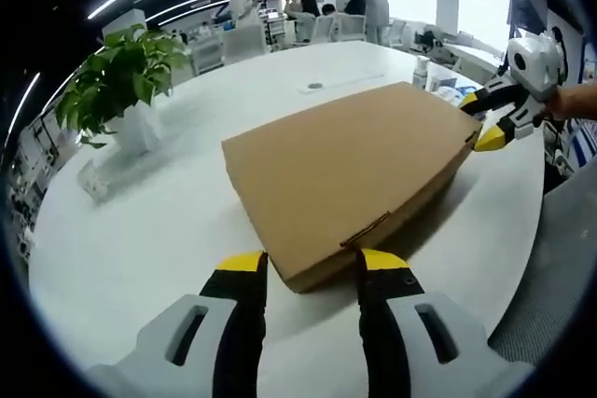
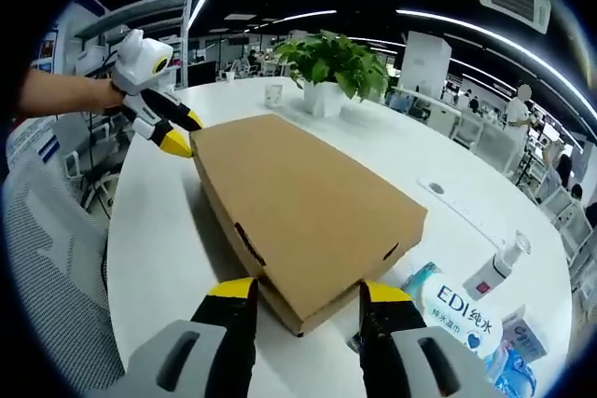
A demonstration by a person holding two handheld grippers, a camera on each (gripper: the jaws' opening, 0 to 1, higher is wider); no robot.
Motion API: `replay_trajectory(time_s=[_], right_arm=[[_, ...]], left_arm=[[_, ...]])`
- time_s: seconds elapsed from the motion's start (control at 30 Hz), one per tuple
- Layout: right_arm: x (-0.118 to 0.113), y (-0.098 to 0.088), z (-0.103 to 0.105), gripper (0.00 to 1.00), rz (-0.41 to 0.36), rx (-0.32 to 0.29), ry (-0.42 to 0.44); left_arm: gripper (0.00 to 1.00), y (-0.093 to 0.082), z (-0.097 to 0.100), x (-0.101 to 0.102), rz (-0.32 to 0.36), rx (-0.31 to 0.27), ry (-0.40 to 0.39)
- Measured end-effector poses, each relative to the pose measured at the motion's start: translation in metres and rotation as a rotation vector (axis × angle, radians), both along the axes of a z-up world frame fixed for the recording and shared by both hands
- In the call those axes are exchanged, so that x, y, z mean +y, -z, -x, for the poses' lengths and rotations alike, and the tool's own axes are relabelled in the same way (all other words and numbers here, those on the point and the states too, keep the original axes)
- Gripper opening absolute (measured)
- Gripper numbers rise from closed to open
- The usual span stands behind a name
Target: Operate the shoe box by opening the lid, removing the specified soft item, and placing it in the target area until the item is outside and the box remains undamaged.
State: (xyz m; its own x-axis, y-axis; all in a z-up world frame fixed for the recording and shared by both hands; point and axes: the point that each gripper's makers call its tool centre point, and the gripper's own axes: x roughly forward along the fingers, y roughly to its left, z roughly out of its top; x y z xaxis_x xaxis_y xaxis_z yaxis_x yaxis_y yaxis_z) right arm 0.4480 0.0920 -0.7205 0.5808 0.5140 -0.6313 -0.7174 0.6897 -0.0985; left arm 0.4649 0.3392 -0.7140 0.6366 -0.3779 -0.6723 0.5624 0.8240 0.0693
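Note:
A flat brown cardboard shoe box (image 1: 350, 170) lies closed on a white round table (image 1: 140, 230). My left gripper (image 1: 310, 266) is open, its yellow-tipped jaws either side of the box's near corner. In the left gripper view my right gripper (image 1: 483, 120) sits at the box's far right corner. In the right gripper view the same box (image 2: 298, 202) stretches away, and my right gripper (image 2: 306, 294) is open at its near corner. At the box's far left corner my left gripper (image 2: 177, 132) is open, held by a person's hand. The soft item is hidden inside.
A potted green plant (image 1: 121, 81) stands on the table left of the box, also seen as plant (image 2: 336, 67). Water packets (image 2: 457, 309) and a small pump bottle (image 2: 494, 272) lie to the right. A mesh chair (image 2: 47, 258) is at the table edge. People stand far back.

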Motion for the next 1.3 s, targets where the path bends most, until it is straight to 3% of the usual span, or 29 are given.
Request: replay_trajectory(time_s=[0.77, 1.2, 1.3], right_arm=[[0.0, 0.004, -0.038, 0.41, 0.029, 0.024, 0.019], [-0.002, 0.006, -0.047, 0.42, 0.018, 0.032, 0.042], [-0.002, 0.007, -0.047, 0.42, -0.018, 0.061, 0.065]], left_arm=[[0.38, 0.003, -0.044, -0.001, -0.012, 0.025, 0.005], [0.39, 0.004, -0.052, -0.002, -0.011, 0.028, 0.008], [0.39, 0.004, -0.052, -0.002, -0.011, 0.03, 0.009]])
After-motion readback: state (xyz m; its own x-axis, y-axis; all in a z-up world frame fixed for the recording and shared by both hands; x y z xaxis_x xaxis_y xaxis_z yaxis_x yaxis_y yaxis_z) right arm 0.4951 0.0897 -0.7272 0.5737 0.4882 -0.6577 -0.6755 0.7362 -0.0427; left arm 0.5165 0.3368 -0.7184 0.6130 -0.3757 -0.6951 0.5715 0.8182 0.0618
